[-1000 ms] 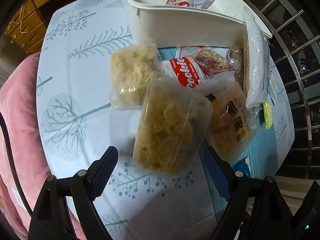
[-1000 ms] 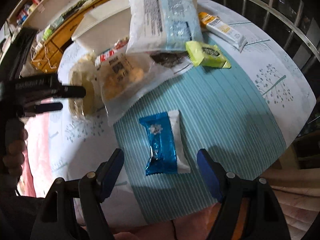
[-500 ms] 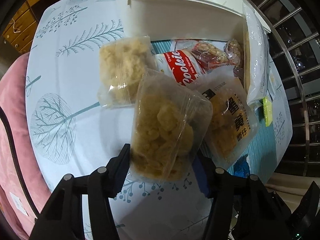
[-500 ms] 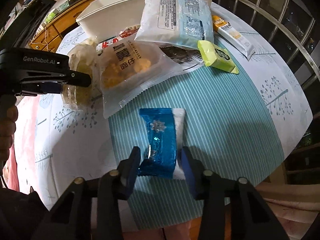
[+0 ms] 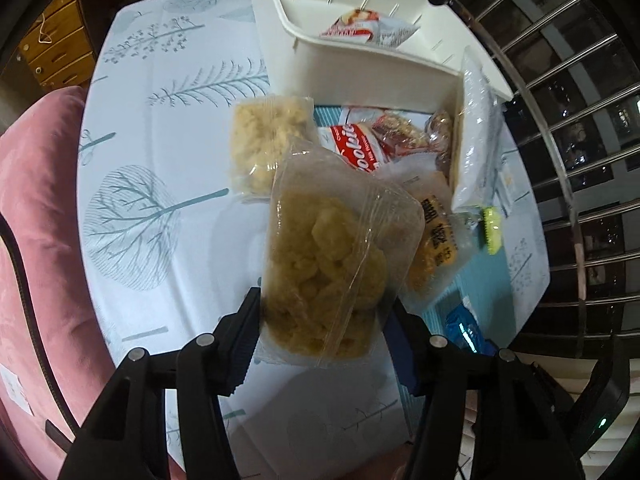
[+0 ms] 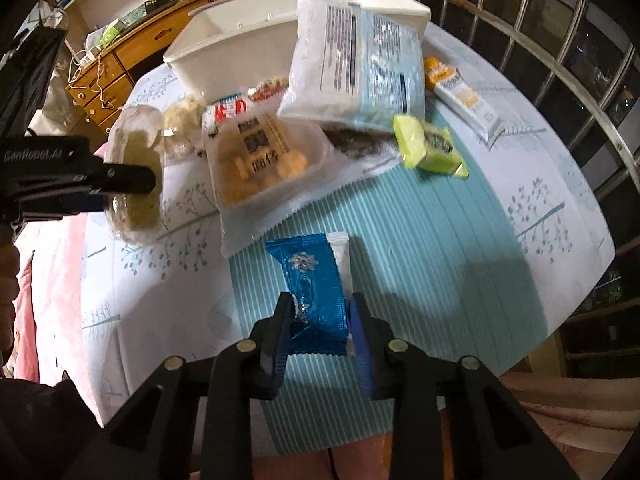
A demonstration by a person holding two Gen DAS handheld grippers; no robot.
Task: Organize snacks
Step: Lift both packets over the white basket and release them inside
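Step in hand: pick-up, both sides at once. Left gripper (image 5: 320,332): jaws clamped on the near end of a clear bag of pale fried snacks (image 5: 340,264); the bag stands up from the surface (image 5: 160,80) at a tilt, its far end over the heap of other packets. Right gripper (image 6: 318,320): jaws drawn in narrow on the near end of a blue foil snack packet (image 6: 310,280); whether this packet rests on the striped teal mat (image 6: 420,240) or is just clear of it, cannot tell.

Destination, by judgement: the white bin (image 5: 360,68) at the far side of the surface; 1 red-and-white packet (image 5: 352,26) lies inside it already. Left on the surface: a 2nd clear bag of pale snacks (image 5: 268,140), a red cookie packet (image 5: 360,148), a large white-and-blue bag (image 6: 356,64) leaning on the bin, a lime-green packet (image 6: 428,148), an orange-and-white bar (image 6: 464,96).

Next move calls for: lifting each packet clear of the heap; carrying over the bin's near wall; releasing only once above the opening; the clear bag is limp and may sag or catch the rim.
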